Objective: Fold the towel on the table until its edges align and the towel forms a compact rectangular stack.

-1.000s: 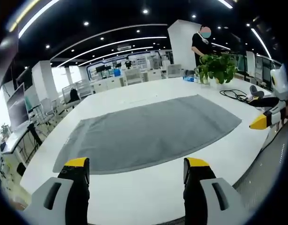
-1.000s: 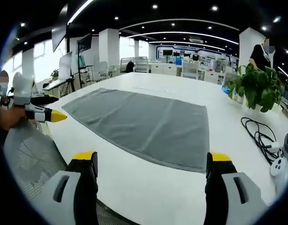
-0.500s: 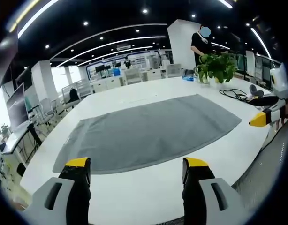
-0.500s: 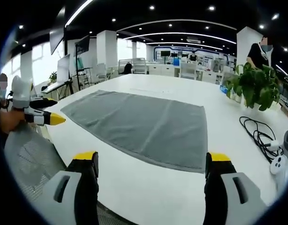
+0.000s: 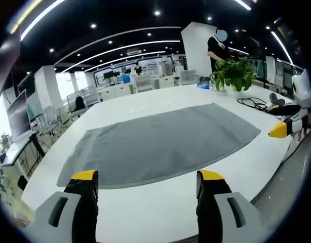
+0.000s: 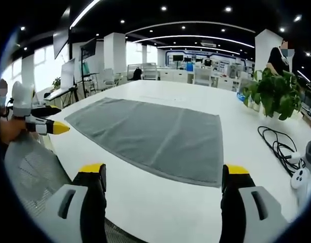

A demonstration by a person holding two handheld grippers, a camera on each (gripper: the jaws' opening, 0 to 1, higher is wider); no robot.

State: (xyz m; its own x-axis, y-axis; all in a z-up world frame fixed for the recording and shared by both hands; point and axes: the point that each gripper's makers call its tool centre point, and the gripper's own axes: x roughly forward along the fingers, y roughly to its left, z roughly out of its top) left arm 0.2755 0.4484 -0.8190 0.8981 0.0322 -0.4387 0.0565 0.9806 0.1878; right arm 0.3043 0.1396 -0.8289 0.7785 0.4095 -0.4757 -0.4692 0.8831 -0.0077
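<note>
Grey towel flat, unfolded, on white table

Towel, grey, unfolded
Lies flat, one layer, spread on white table; centre of both views, long axis 8-to-2 o'clock in left gripper view.

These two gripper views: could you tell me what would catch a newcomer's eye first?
A large grey towel lies spread flat on the white table. Both grippers, left and right, hover open at the table's near edge. A potted plant and a black cable sit beyond the towel's right side.
</note>
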